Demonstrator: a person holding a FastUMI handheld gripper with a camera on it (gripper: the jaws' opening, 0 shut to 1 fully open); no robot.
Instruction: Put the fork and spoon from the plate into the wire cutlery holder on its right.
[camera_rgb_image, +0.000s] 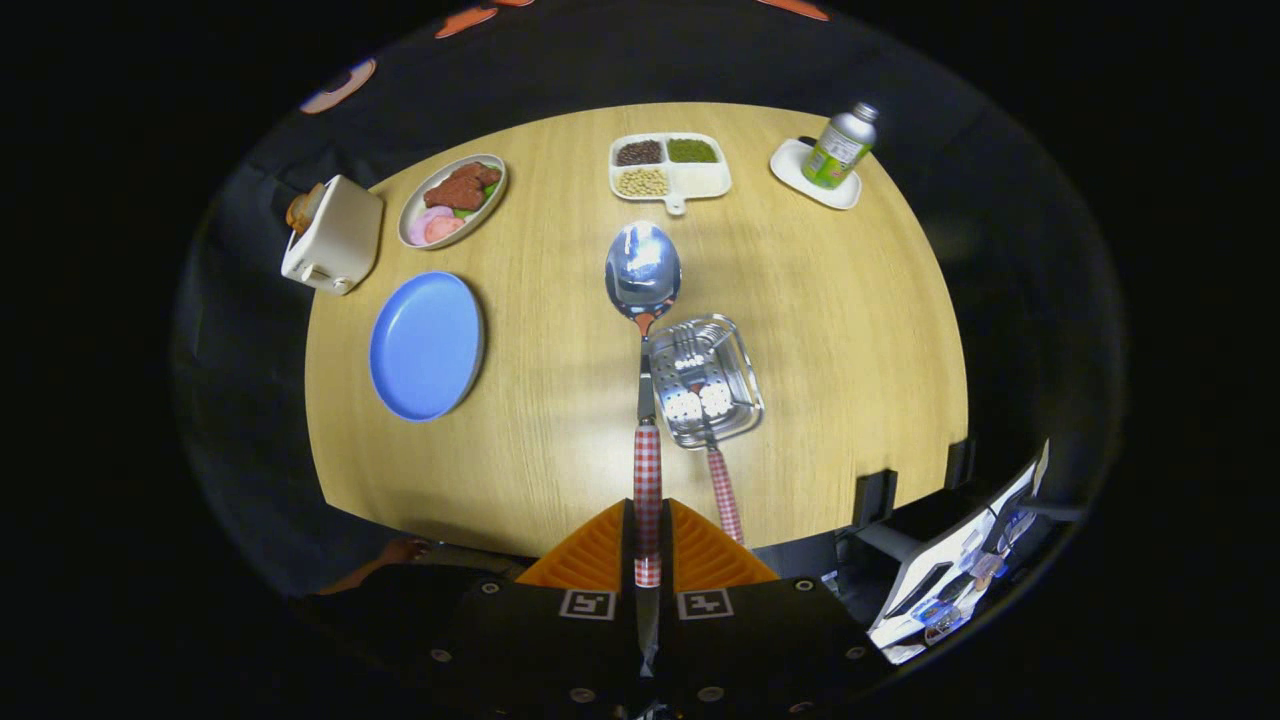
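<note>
High above the round wooden table, my gripper is shut on the spoon, both fingers pressing its red checked handle. The spoon's shiny bowl points away from me, past the fingers. Just right of the spoon's stem stands the wire cutlery holder. The fork stands in it, tines down, and its red checked handle sticks out toward me. The blue plate lies to the left of the holder with nothing on it.
A white toaster stands at the table's far left. Beside it is an oval dish of food. A divided tray of beans and a green bottle on a white saucer sit at the far side. Equipment stands off the table's near right.
</note>
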